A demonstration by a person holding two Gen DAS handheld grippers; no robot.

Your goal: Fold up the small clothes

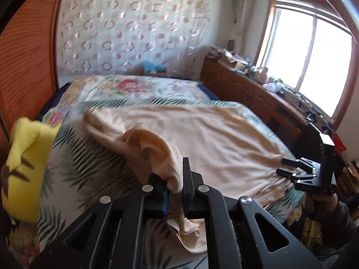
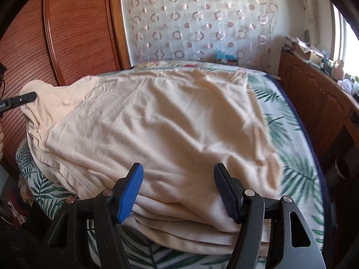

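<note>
Bedroom: bed (image 2: 291, 174) under palm-print sheet, wooden cabinets (image 2: 314, 89) to right, dotted curtain (image 2: 202, 18) behind. Cream garment (image 2: 168, 121), soft knit, creased, spread flat across bed; one corner lifted into a peak at left. Yellow plush (image 1: 24, 157) at bed's left edge. Left gripper (image 1: 174, 188) clamped narrow on raised corner of garment, cloth bunched between black fingers. Right gripper (image 2: 178, 192) spread wide, ribbed blue pads (image 2: 131, 192) poised over near hem, holding nothing. Risk, as judged: thin pinch slipping from limp fabric under pull; one-sided lift dragging body askew, giving a crooked fold.
</note>
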